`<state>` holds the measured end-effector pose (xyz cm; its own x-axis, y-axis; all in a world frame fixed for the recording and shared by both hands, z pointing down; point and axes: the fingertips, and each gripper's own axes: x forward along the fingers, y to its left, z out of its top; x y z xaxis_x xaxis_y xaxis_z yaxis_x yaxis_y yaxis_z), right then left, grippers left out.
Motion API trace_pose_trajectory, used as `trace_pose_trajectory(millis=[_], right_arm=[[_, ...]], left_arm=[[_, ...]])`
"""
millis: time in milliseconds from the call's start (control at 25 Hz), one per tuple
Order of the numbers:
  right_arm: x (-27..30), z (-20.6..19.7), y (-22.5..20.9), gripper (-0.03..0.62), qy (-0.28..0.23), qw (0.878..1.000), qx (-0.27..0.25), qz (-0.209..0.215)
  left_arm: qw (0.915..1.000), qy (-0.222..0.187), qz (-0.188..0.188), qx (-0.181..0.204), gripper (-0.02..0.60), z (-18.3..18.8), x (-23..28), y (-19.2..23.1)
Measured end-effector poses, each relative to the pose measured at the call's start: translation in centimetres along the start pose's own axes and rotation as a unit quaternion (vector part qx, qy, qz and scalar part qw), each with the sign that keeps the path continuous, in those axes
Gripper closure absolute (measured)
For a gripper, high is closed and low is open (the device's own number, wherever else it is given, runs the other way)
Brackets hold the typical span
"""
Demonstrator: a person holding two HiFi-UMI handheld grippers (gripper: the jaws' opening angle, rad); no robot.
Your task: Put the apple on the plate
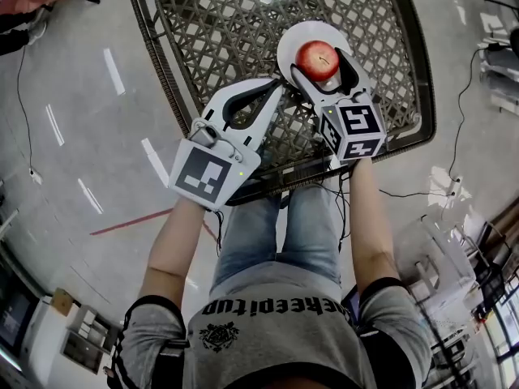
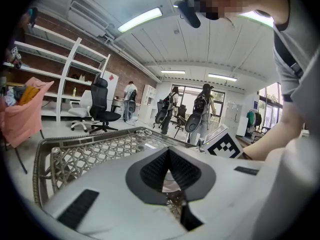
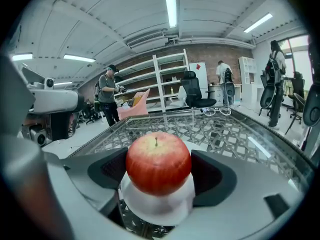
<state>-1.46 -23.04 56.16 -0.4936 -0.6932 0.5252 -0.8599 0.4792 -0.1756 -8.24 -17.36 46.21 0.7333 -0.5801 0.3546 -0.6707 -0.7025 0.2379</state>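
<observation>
A red apple (image 1: 317, 58) sits over a white plate (image 1: 302, 32) on the lattice table (image 1: 219, 23). My right gripper (image 1: 320, 65) is shut on the apple, with a dark pad pressed to each side of it. In the right gripper view the apple (image 3: 158, 163) fills the middle, stem up, with the plate (image 3: 157, 206) just beneath it; I cannot tell whether the two touch. My left gripper (image 1: 274, 87) hovers over the table left of the plate, shut with nothing in it. Its jaw tips (image 2: 169, 153) meet in the left gripper view.
The table's dark metal rim (image 1: 162, 71) runs close by my left gripper. Cables (image 1: 24, 112) lie on the grey floor. An office chair (image 2: 102, 109), white shelves (image 2: 55, 79) and several standing people (image 2: 200, 111) are in the room beyond the table.
</observation>
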Motion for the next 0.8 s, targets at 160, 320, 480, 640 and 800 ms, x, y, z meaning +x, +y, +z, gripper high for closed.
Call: trace_pose_trajectory(millis=[160,320,480,640,800], right_arm=[[-0.02,-0.08,0.17,0.184,0.002,1.0,-0.011,-0.004],[-0.15,-0.18,0.17,0.178,0.007,1.0,-0.009,-0.001],[-0.35,0.12,0.37,0.175,0.0,1.0,-0.003,0.001],[-0.56,0.5,0.53,0.173,-0.006,1.0,-0.001,0.002],[-0.82,0.6,0.49,0.171,-0.005,1.0,-0.002,0.002]], left_arm=[[1.0,0.002,0.0,0.001,0.563,-0.06,-0.1,-0.18],[1.0,0.001,-0.001,0.002,0.563,0.11,-0.04,-0.42],[1.0,0.0,-0.002,0.003,0.563,0.13,-0.01,-0.48],[1.0,0.0,-0.001,0.005,0.563,0.27,-0.05,-0.57],[1.0,0.0,-0.001,0.004,0.563,0.42,-0.12,-0.82]])
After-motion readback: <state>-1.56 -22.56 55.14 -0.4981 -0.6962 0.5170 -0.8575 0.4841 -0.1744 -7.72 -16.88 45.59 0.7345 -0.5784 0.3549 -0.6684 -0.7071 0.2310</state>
